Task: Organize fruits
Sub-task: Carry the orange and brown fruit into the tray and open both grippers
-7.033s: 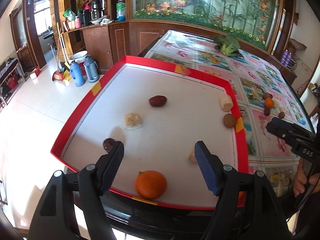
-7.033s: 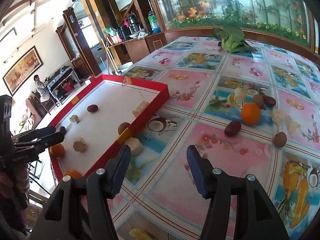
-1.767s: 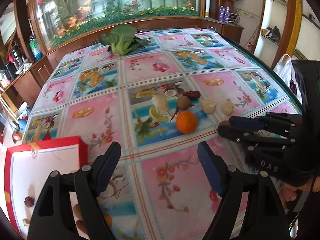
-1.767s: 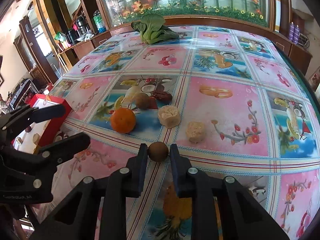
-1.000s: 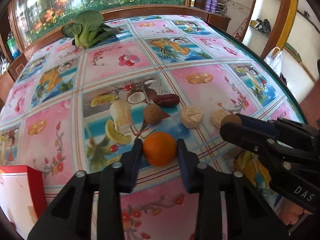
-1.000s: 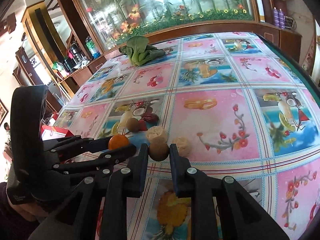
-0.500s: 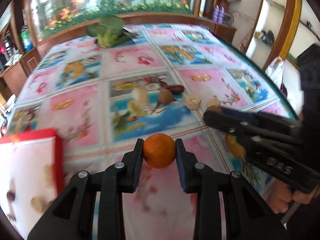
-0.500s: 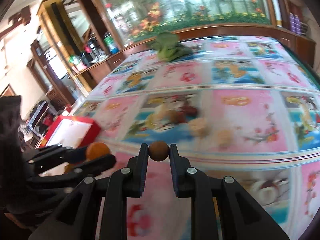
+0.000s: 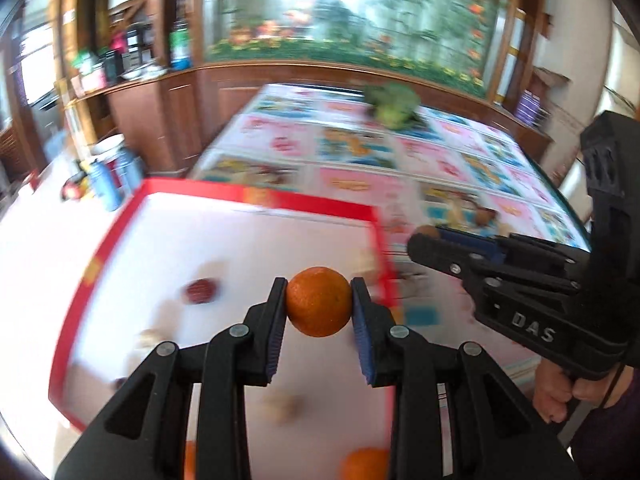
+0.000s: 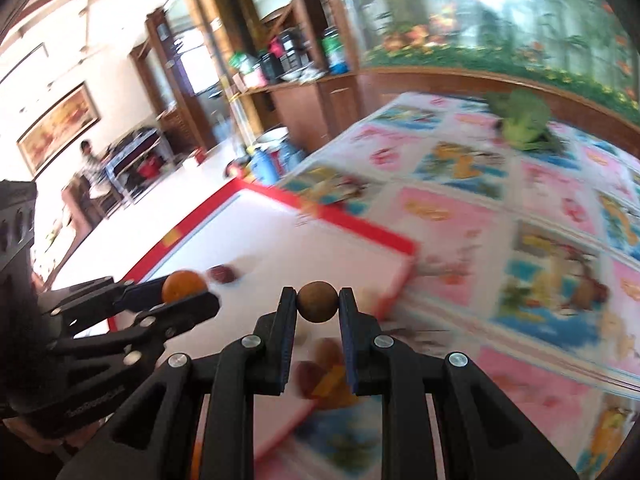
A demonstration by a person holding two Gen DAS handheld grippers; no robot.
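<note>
My left gripper (image 9: 319, 302) is shut on an orange (image 9: 319, 300), held in the air over the red-rimmed white tray (image 9: 256, 196). My right gripper (image 10: 318, 302) is shut on a small round brown fruit (image 10: 318, 302), above the tray's (image 10: 360, 222) right corner. In the left wrist view the right gripper (image 9: 424, 236) comes in from the right, the brown fruit at its tip. In the right wrist view the left gripper (image 10: 186, 292) and its orange (image 10: 182, 285) sit at the left. On the tray lie a dark red fruit (image 9: 200, 290), pale blurred pieces and another orange (image 9: 364, 466).
The fruit-patterned tablecloth (image 10: 540, 208) stretches to the right, with a leafy green vegetable (image 10: 524, 120) at its far end and a few fruits (image 9: 480, 216) left beyond the tray. Thermos bottles (image 9: 108, 180) stand on the floor past the tray's far left. A person's hand (image 9: 560, 392) holds the right gripper.
Both grippers swung left from the tablecloth's fruit pile to over the red tray, each still carrying its fruit. The view is now motion-blurred.
</note>
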